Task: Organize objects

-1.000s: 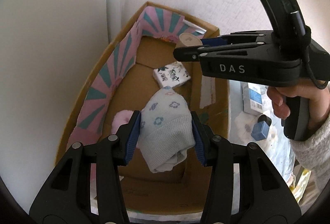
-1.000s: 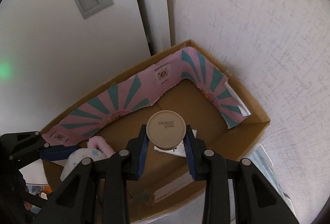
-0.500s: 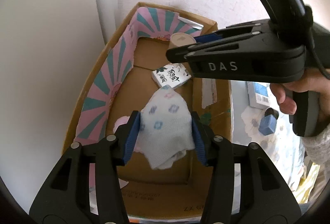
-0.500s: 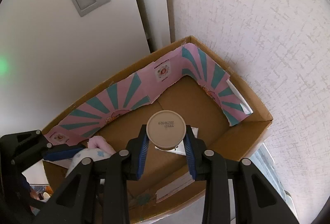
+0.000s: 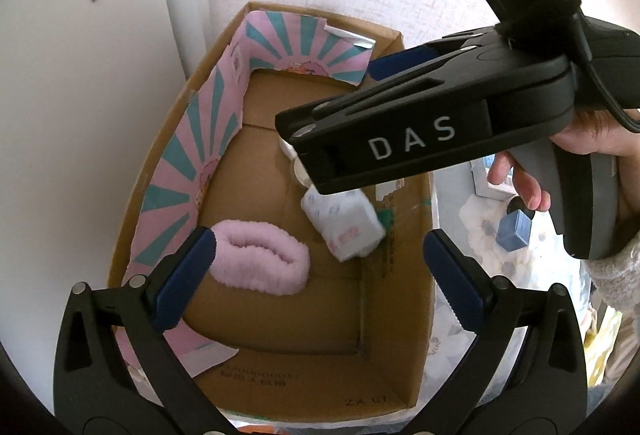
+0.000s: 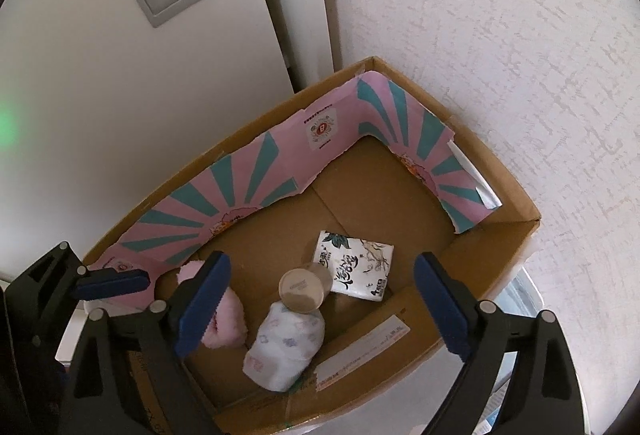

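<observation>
A: Half a second ago our left gripper [image 5: 316, 259] was clamped on the white patterned sock. Now its blue pads stand wide apart with nothing between them.

B: And the sock bundle [image 5: 344, 223] lies on the floor of the cardboard box [image 5: 408, 335], ahead of the left gripper and a little toward its right finger. The fluffy pink roll [image 5: 260, 259] sits just ahead of the left finger [image 5: 186, 275], apart from the sock bundle.

A: We see the same change on our right gripper [image 6: 320, 309]. It was pinching the small round cup; now its jaws are spread wide and hold nothing.

B: The cup [image 6: 304, 289] stands in the box between and just beyond the right gripper's fingers, with its tan bottom facing us. It touches the sock bundle [image 6: 284, 353], which lies nearer to us.

A: The printed tissue pack [image 6: 356, 269] lies flat just past the cup, toward the right finger, where it lay before.

B: From the left camera, the right gripper's black body crosses above the box and hides most of the cup. The pink and teal striped paper [image 6: 224, 195] lines the box's far walls, as earlier.
</observation>
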The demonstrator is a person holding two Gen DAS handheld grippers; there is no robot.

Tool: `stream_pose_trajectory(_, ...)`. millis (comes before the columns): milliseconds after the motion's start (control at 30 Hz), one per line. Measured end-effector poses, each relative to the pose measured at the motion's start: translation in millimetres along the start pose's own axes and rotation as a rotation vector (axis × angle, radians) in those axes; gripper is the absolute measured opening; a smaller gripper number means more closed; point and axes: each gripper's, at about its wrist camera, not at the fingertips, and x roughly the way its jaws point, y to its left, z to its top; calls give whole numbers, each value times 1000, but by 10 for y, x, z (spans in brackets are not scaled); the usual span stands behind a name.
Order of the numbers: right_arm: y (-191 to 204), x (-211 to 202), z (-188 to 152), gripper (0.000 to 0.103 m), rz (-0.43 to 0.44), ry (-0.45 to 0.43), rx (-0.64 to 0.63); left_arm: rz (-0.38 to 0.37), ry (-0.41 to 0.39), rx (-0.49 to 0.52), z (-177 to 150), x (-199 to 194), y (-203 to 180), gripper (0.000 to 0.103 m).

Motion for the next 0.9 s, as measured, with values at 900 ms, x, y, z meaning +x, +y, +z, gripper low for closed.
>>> stream_pose_trajectory(900,109,-717,-106,91,-38,-81,21,2,-82,94,127,-418,-215,103)
